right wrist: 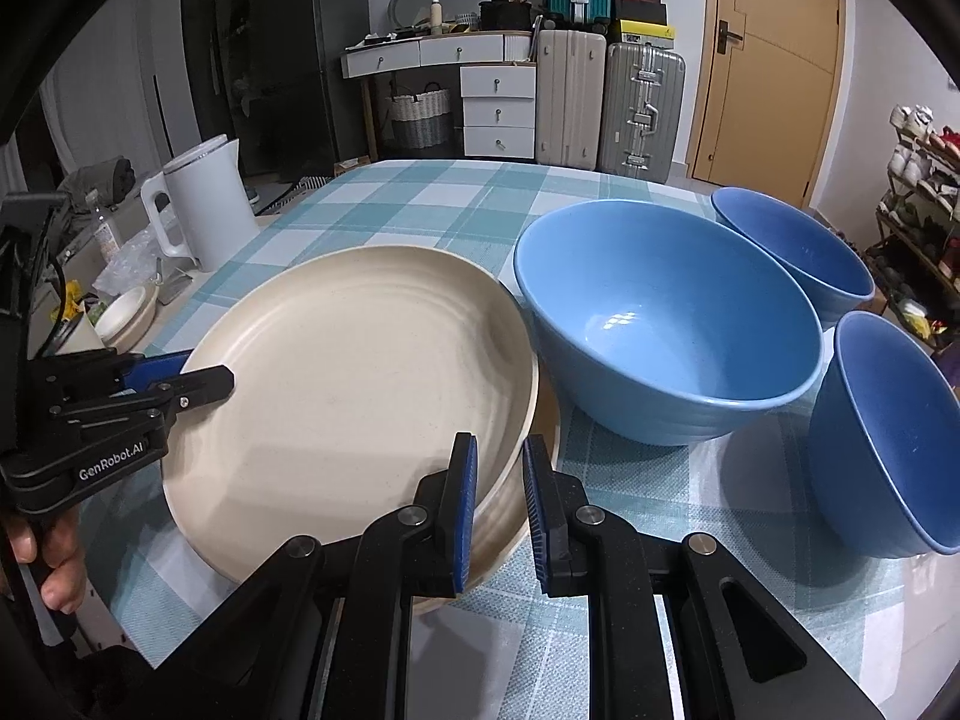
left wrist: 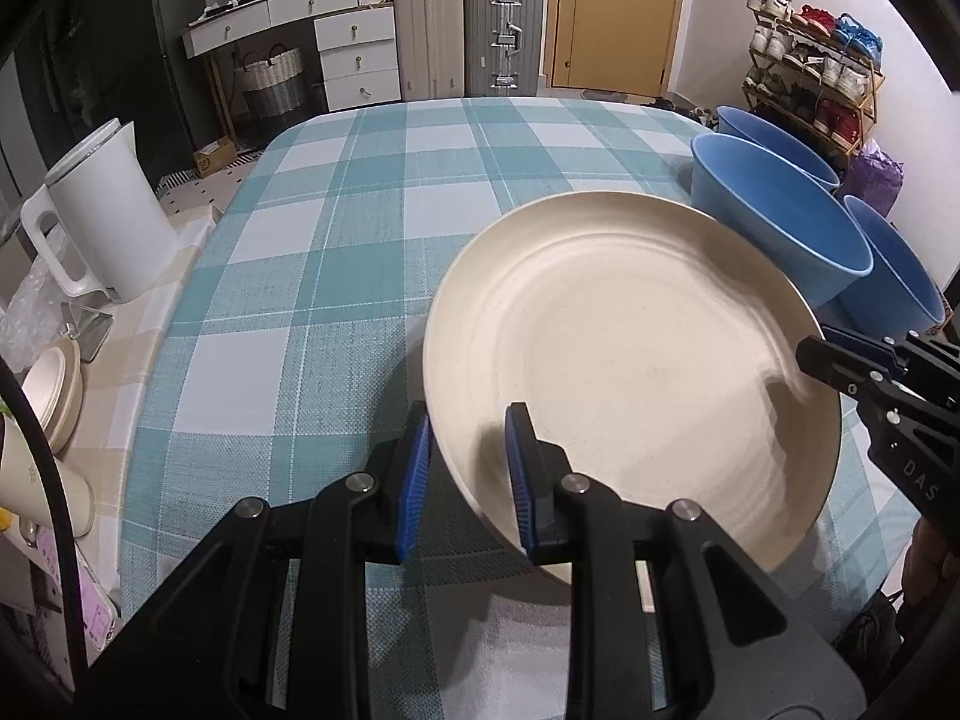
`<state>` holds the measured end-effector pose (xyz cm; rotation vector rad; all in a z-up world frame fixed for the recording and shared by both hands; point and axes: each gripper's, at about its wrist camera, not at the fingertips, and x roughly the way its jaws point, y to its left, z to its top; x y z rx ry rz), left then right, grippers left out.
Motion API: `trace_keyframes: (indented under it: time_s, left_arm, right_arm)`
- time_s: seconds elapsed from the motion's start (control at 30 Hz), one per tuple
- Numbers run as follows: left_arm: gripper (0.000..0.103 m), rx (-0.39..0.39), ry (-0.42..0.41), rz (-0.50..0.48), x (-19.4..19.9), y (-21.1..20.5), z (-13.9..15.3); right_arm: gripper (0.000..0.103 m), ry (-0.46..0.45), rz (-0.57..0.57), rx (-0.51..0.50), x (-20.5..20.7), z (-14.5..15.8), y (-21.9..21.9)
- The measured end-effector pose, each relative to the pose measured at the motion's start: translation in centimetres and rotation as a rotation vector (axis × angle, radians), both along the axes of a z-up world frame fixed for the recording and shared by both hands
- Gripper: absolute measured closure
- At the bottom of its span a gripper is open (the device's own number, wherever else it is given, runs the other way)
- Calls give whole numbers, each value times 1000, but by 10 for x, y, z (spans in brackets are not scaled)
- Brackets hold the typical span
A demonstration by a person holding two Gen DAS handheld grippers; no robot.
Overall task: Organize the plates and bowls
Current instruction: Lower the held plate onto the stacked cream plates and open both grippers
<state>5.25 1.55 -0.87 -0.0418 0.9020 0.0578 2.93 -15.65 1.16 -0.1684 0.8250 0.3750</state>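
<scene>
On teal-check tablecloth, cream plate w/ faint rings, tilted, beside 3 blue bowls. Left gripper & right gripper both clamp its rim. White kettle, suitcases behind.

Behind the checked table stand white drawers, suitcases, a wooden door and a shoe rack.

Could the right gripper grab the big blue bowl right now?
Probably not yet: the right gripper is shut on the cream plate rim. The big blue bowl sits just beyond it with nothing between, so once the plate is released, likely yes.
</scene>
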Motion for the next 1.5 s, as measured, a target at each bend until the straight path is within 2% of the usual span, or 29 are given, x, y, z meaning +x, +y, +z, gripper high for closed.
trace_keyframes:
  time_s: [0.33, 0.6, 1.17, 1.5]
  left_arm:
    - [83, 31, 10, -2, 5, -8, -12]
    - [82, 96, 8, -2, 6, -17, -16]
    - [81, 168, 14, -2, 10, -30, -26]
    - [79, 114, 22, -9, 10, -22, -24]
  right_arm:
    - [87, -16, -13, -22, -3, -4, 2]
    - [87, -43, -25, -58, -7, -8, 2]
    - [87, -65, -47, -132, -7, -25, 6]
    - [86, -55, -41, -130, -7, -27, 3]
